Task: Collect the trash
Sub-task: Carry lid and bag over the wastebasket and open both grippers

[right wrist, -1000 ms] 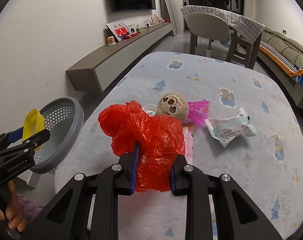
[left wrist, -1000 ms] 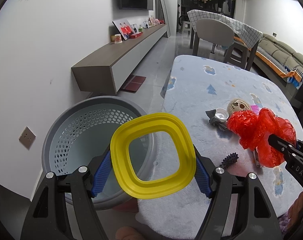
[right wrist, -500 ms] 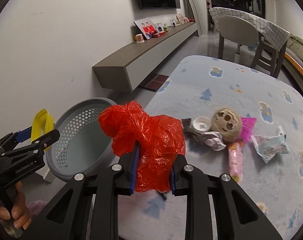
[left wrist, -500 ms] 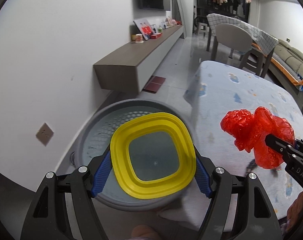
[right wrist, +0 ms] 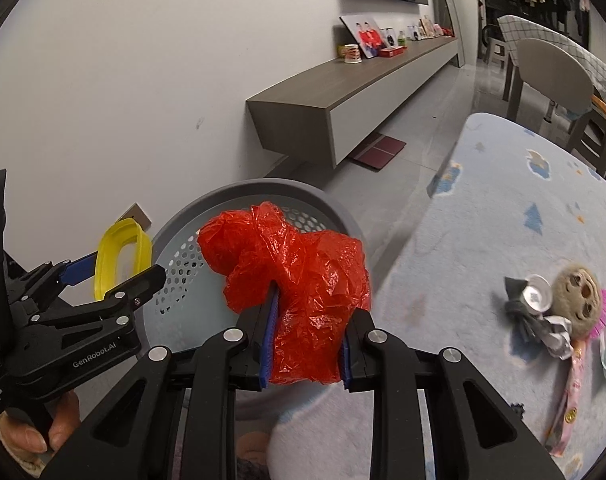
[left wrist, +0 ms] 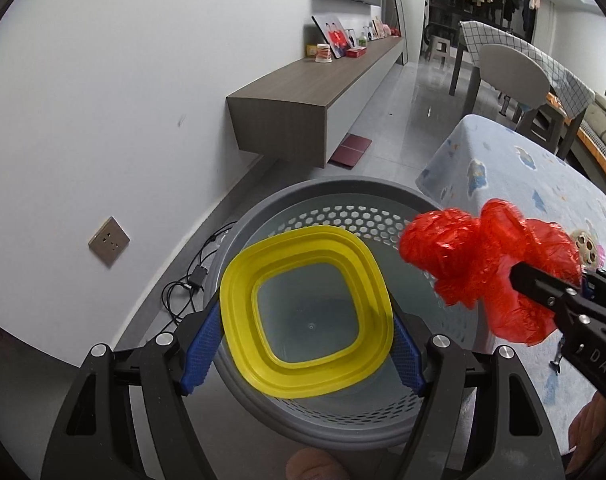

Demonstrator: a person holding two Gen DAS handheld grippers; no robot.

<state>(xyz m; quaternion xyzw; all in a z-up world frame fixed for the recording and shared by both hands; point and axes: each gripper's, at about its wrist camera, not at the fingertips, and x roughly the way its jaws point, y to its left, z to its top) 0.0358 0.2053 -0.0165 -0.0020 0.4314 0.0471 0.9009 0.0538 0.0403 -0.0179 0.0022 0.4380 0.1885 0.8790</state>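
My left gripper (left wrist: 305,340) is shut on a yellow square plastic container (left wrist: 307,316) and holds it over the open mouth of a grey perforated bin (left wrist: 335,200). My right gripper (right wrist: 305,340) is shut on a crumpled red plastic bag (right wrist: 299,280) and holds it at the bin's right rim (right wrist: 263,188). The red bag also shows in the left wrist view (left wrist: 487,264), and the yellow container in the right wrist view (right wrist: 119,264). More trash lies on the pale blue rug (right wrist: 523,216): a round plush face (right wrist: 575,296), crumpled foil (right wrist: 539,292) and a pink wrapper (right wrist: 571,396).
The bin stands on the floor beside the white wall, with a wall socket (left wrist: 109,241) and cables (left wrist: 191,280) to its left. A floating wooden cabinet (left wrist: 303,100) runs along the wall. A chair (left wrist: 515,76) and a covered table stand at the back.
Both grippers have swung left, away from the rug. The yellow container is now over the bin's middle and the red bag has come up to the bin's rim.
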